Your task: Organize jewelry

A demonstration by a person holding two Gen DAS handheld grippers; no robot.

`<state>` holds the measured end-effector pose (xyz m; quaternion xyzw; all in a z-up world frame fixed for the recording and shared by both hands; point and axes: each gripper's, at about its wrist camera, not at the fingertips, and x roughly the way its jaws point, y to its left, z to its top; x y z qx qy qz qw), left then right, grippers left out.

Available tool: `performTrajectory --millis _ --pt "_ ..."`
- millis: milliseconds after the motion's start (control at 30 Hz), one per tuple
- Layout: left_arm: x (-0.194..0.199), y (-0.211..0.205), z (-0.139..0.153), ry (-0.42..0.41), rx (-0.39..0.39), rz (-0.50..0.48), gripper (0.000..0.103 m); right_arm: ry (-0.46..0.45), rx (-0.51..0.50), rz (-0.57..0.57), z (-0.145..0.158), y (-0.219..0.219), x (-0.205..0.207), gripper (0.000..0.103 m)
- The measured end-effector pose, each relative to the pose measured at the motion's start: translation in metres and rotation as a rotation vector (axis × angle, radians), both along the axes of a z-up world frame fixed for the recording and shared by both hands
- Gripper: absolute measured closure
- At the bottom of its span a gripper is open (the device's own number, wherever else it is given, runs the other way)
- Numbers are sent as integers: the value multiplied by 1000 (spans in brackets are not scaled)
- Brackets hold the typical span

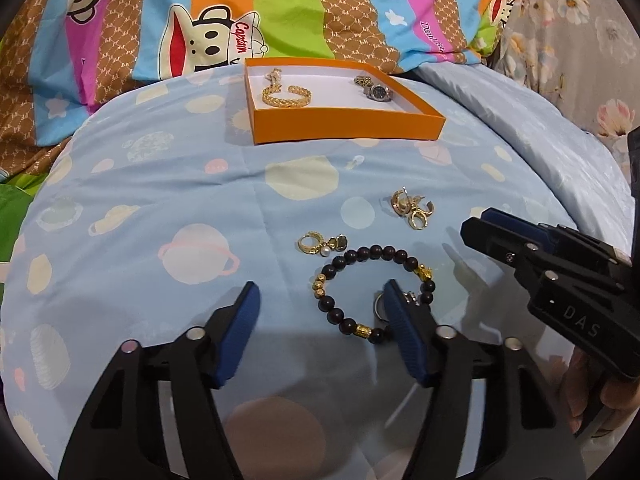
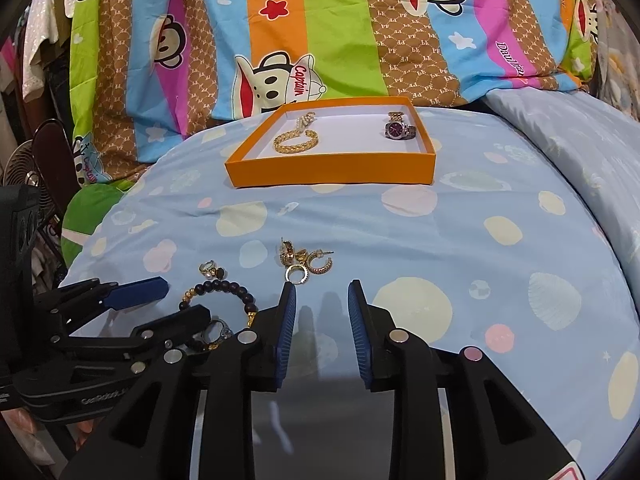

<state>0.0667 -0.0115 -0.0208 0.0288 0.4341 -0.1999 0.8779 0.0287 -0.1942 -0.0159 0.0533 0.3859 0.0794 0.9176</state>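
Observation:
An orange tray [image 1: 352, 129] [image 2: 332, 169] at the back holds a gold chain bracelet [image 1: 286, 96] [image 2: 296, 141] and a watch [image 1: 379, 92] [image 2: 399, 129]. On the blue sheet lie a dark bead bracelet [image 1: 340, 280] [image 2: 224, 289], a pile of gold hoop earrings [image 1: 412, 208] [image 2: 306, 262], a gold ring with pearl [image 1: 318, 244] [image 2: 211, 270] and a silver ring [image 1: 378, 304] [image 2: 218, 330]. My left gripper [image 1: 322, 300] [image 2: 180, 300] is open over the bead bracelet. My right gripper [image 2: 322, 294] [image 1: 476, 224] is open and empty, just short of the earrings.
A striped cartoon-monkey quilt [image 1: 280, 12] [image 2: 340, 32] rises behind the tray. A folded pale blue cover [image 2: 560, 128] lies at the right. A fan and clothes [image 2: 24, 172] stand off the bed's left edge.

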Motion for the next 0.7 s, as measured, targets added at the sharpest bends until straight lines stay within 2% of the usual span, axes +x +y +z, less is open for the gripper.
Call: performTrajectory --millis 100,233,300,367,400,533,700 --pt "2 -2 0 1 -9 -4 51 2 0 2 0 0 0 76" --pt "1 -8 -1 -11 8 -19 74 5 3 -1 0 0 1 76" --pt "1 -9 -1 -11 7 -28 83 7 5 -2 -1 1 1 76" --pt "0 -9 -1 -9 5 -32 86 8 2 1 -1 2 2 76" --pt "0 -9 -1 -8 4 -35 93 9 1 3 -2 3 2 76" --pt "-1 -8 0 -3 -13 -55 96 9 -3 11 -1 6 4 76" --pt "-4 1 12 13 -111 -79 96 6 0 31 1 12 12 74"
